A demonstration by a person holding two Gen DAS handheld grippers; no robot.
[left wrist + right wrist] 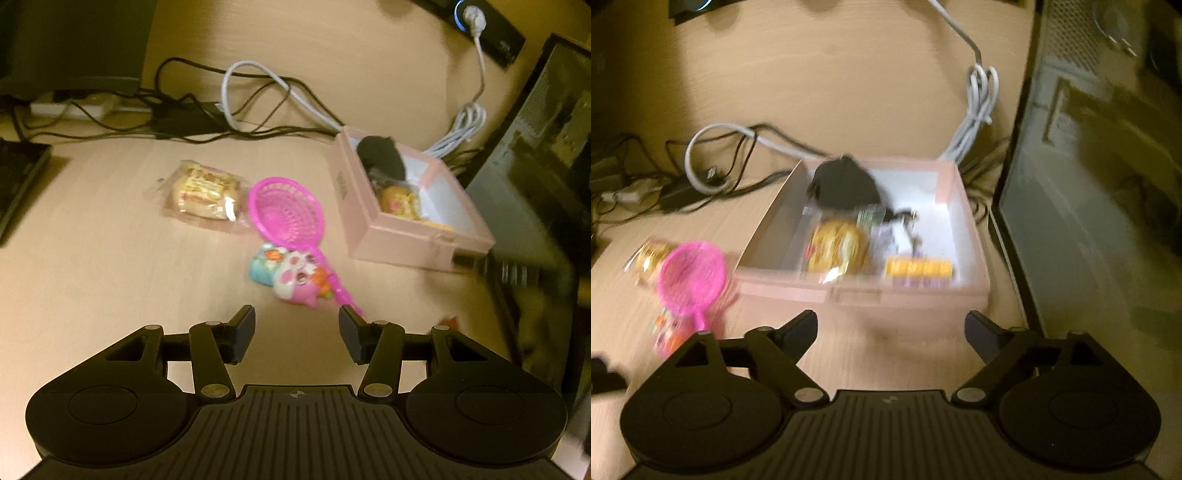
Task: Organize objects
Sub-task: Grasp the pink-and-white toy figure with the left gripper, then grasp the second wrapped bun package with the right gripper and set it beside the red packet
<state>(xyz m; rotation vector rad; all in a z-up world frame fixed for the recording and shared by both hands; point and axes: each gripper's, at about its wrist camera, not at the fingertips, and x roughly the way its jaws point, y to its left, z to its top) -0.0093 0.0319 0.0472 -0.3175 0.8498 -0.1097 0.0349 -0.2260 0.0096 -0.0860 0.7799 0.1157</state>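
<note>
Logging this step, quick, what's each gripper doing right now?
Left gripper: open, holding nothing.
Right gripper: open, holding nothing.

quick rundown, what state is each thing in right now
left tool: open, empty, above the table
right tool: open, empty, in front of the box
pink box: open, no lid on, partly filled
black pouch: inside the box, at the back
pink toy strainer: on the table, outside the box
wrapped sandwich: sealed, on the table
cartoon toy: on the table, under the strainer handle
</note>
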